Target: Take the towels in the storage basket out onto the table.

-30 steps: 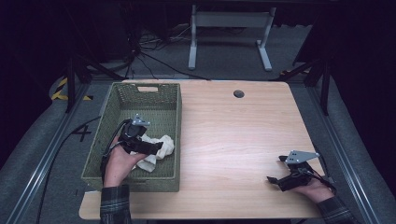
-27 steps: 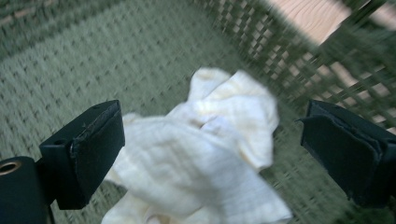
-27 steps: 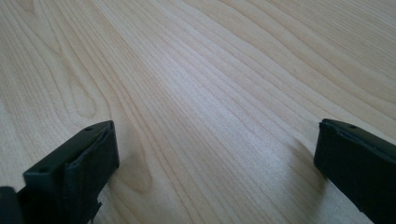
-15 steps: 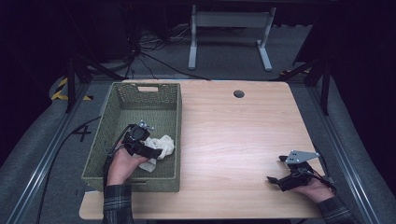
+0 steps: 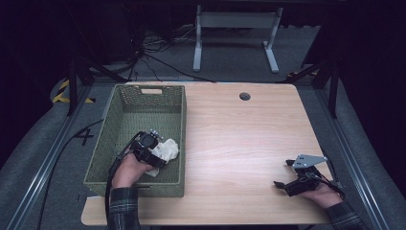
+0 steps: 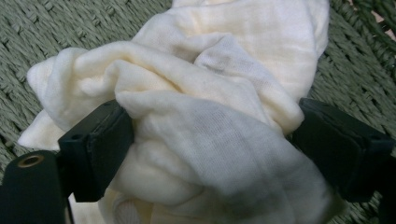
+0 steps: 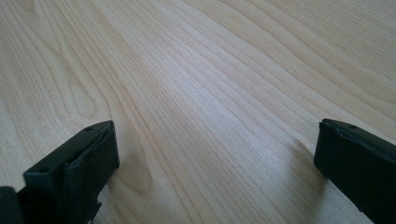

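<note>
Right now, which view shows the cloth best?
The left gripper view: the cloth sits bunched between the left gripper jaws, which have just been closing on it, on the basket floor. The high view shows it small, partly behind that gripper. The right gripper view looks at bare table.

Light wood-grain desk (image 5: 239, 143) with rounded corners and a small round dark grommet hole (image 5: 245, 96) near its far edge. A rectangular olive-green woven basket (image 5: 125, 103) with a handle slot in its far wall stands on the desk's left part, reaching close to the near edge and overhanging the left one.
</note>
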Demonstrator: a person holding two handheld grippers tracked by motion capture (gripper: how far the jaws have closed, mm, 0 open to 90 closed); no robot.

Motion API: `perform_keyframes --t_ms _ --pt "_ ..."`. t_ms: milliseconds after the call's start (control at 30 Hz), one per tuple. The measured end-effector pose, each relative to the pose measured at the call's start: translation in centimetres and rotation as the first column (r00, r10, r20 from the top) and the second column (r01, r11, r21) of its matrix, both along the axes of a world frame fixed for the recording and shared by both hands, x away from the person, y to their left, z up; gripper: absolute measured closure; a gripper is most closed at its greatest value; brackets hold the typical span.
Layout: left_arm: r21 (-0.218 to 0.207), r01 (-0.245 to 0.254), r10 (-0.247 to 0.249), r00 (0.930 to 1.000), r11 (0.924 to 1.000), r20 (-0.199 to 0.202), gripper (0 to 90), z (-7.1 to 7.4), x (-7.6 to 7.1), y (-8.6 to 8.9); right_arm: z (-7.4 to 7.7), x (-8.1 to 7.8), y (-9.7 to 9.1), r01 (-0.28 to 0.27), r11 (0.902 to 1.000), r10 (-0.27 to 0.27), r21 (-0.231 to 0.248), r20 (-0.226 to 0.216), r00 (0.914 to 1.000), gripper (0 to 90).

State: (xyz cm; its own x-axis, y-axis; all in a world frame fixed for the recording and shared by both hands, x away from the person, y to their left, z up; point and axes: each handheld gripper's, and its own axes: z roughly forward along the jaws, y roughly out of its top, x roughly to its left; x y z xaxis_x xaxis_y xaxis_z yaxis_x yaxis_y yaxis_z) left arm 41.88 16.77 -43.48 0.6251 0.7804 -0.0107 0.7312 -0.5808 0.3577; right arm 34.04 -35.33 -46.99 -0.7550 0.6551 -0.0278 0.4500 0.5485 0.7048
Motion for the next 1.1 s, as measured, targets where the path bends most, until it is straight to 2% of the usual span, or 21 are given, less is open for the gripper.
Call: perform_keyframes --t_ms 67,133,233,300,367,433,533,633,700,833,867,933,1100 --pt "0.031 0.002 -0.003 1.0 0.9995 0.006 18.2 0.0 -0.1 -0.2 0.0 0.0 0.0 0.0 1.0 0.0 0.0 0.0 1.0 0.2" --pt "0.043 0.004 -0.004 1.0 0.999 0.006 19.1 0.0 -0.1 -0.2 0.0 0.0 0.0 0.0 1.0 0.0 0.0 0.0 1.0 0.2" --pt "0.054 -0.018 0.018 0.9998 0.9984 0.011 29.7 0.3 -0.2 -0.2 0.0 0.0 0.0 -0.001 1.0 0.001 0.0 0.0 1.0 0.2" --pt "0.044 -0.038 0.037 0.9993 0.9983 0.009 39.8 0.5 -0.2 0.0 0.0 0.0 0.0 -0.001 1.0 0.001 0.0 0.0 1.0 0.2" --pt "0.028 -0.057 0.057 0.9984 0.998 0.0 54.0 0.7 -0.2 0.1 0.0 0.0 0.0 -0.001 1.0 0.001 0.0 0.0 1.0 0.2" --pt "0.017 -0.072 0.073 0.9973 0.9972 -0.011 61.9 0.9 -0.2 0.3 0.0 0.0 0.0 -0.001 1.0 0.001 0.0 0.0 1.0 0.2" --pt "-0.018 -0.086 0.086 0.9961 0.9961 -0.022 70.7 1.2 -0.2 0.5 0.0 0.0 0.0 -0.001 1.0 0.001 0.0 0.001 1.0 0.2" --pt "-0.058 -0.1 0.099 0.9949 0.9933 -0.018 72.3 1.6 -0.2 0.8 0.0 0.0 0.0 -0.002 1.0 0.002 0.0 0.0 1.0 0.2" --pt "-0.097 -0.106 0.105 0.9944 0.9896 -0.013 72.6 1.9 -0.3 1.0 0.0 0.0 0.0 -0.001 1.0 0.001 0.0 0.0 1.0 0.2" --pt "-0.176 -0.119 0.122 0.9924 0.9772 0.011 72.8 2.5 -0.5 1.6 0.0 0.0 0.0 0.0 1.0 0.0 0.001 0.001 1.0 0.2" --pt "-0.211 -0.118 0.126 0.9918 0.9703 0.025 72.9 2.8 -0.5 1.9 0.0 0.0 0.0 -0.001 1.0 0.001 0.0 0.001 1.0 0.2" --pt "-0.255 -0.12 0.134 0.9903 0.9594 0.038 73.1 3.2 -0.7 2.2 0.0 0.0 0.0 0.0 1.0 0.0 0.001 0.001 1.0 0.2" --pt "-0.327 -0.104 0.138 0.9871 0.9394 0.081 73.4 4.1 -1.1 2.9 0.0 0.0 0.0 0.0 1.0 0.0 0.001 0.001 1.0 0.2"
